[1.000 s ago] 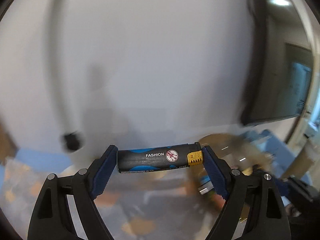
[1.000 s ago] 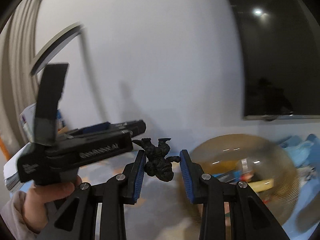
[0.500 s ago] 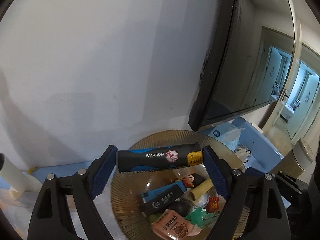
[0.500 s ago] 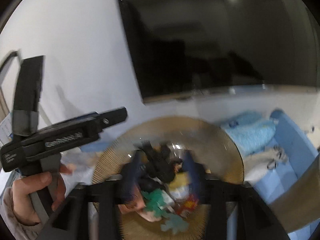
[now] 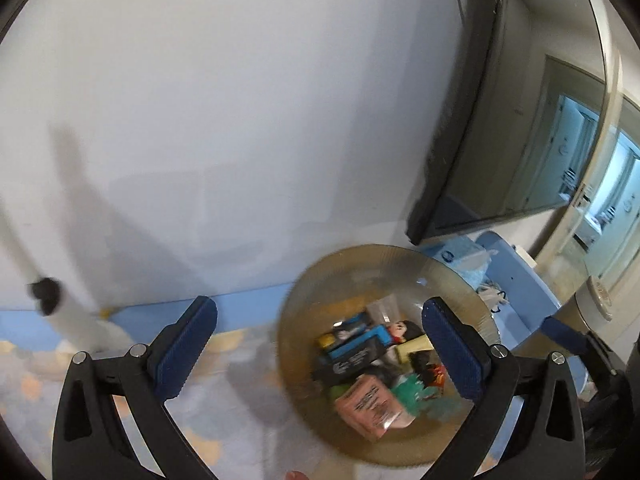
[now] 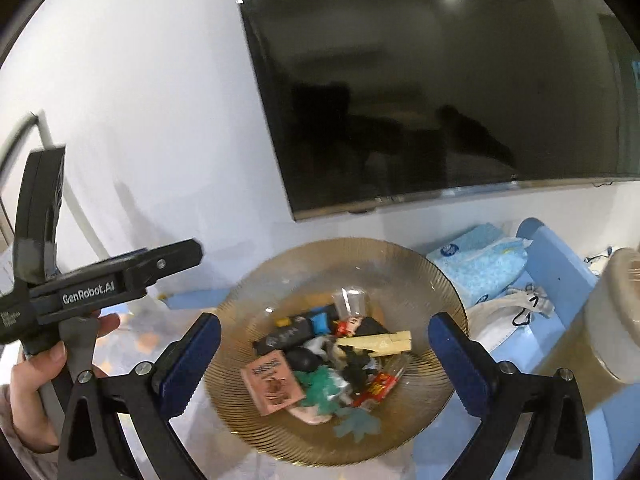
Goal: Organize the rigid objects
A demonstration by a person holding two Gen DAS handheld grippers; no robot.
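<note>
The amber glass bowl (image 6: 434, 276) is the landmark; it stands below the dark TV screen (image 6: 440, 88), and the small rigid objects lie inside it: a black lighter (image 6: 286, 336), a pink packet (image 6: 274, 380), a wooden clip (image 6: 380, 342). The right gripper (image 6: 324, 356) hangs over the bowl, jaws wide apart and holding nothing. The left gripper (image 5: 320, 344), over the bowl's left rim, is also apart and holds nothing. That view is blurred, so details may escape me. To finish well, lift both straight up from the bowl without touching its rim.
</note>
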